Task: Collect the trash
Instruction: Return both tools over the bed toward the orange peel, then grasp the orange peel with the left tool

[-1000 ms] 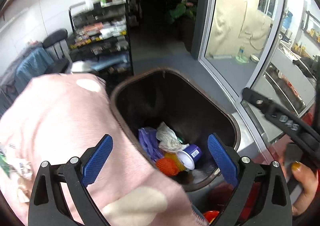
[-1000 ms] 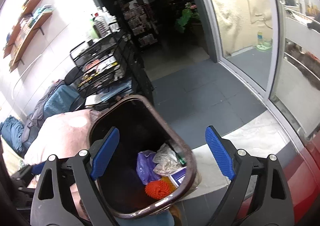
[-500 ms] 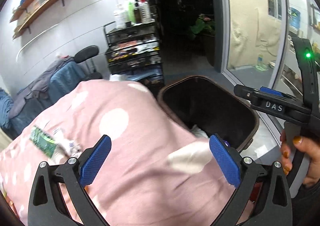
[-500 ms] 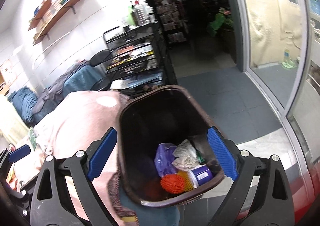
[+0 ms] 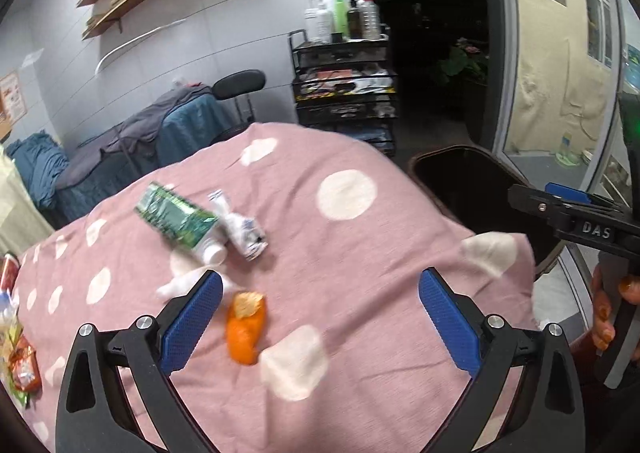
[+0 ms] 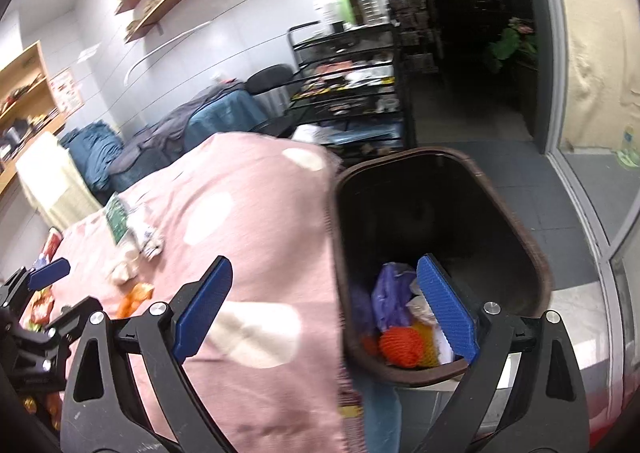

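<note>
My left gripper is open and empty above a pink dotted cloth. On the cloth lie an orange peel, a green-labelled bottle, a crumpled white wrapper and white tissue. The brown trash bin stands at the cloth's right end. My right gripper is open and empty over the bin's near rim; inside lie a purple bag and an orange net ball. The same trash shows at the left of the right wrist view.
Snack packets lie at the cloth's left edge. A black wire rack with bottles stands behind the table. A chair draped in blue cloth is at the back left. A glass door is at the right.
My left gripper swung left from over the bin to above the cloth, bringing the peel, bottle and wrapper into view. My right gripper shifted left, still over the bin. Both stayed open.
</note>
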Tool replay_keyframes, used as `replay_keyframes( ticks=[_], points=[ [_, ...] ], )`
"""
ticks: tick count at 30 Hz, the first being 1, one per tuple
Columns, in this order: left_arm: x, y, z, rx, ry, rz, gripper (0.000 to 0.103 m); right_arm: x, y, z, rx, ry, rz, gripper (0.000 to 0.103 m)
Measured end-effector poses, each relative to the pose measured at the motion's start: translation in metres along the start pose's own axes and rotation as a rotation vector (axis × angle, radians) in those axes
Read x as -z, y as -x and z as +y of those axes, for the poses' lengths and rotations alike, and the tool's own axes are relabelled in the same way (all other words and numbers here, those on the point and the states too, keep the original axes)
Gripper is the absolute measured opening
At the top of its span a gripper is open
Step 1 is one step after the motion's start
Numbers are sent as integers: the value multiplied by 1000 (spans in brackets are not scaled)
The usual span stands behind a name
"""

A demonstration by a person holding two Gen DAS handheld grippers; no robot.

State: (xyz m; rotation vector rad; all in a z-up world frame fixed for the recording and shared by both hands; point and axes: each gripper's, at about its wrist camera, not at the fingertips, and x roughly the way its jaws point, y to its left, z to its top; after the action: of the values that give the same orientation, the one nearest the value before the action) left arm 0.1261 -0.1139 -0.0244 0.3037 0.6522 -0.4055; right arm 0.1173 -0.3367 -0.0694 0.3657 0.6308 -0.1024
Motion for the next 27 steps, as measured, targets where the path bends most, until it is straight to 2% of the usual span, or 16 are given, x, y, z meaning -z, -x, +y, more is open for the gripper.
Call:
replay_keyframes(
  ticks=[9,14,18,21,24,27],
  points=[
    [33,1,68,-44,144,52,97,7,-6,47,-62,81,31,92],
    [43,-14,106,-28,215,118,97,8,-10,67,-87,112,49,92],
    [45,-31,111,-7,194,171,95,8,-14,77,-94,131,60,92],
    [45,-46,104,22,158,224,95,9,-17,84,-93,142,70,92],
    [41,-60,90,24,102,257,95,9,-19,86,-91,146,78,92],
    [39,-74,85,27,88,298,94,10,-20,86,-91,146,83,92]
  ],
)
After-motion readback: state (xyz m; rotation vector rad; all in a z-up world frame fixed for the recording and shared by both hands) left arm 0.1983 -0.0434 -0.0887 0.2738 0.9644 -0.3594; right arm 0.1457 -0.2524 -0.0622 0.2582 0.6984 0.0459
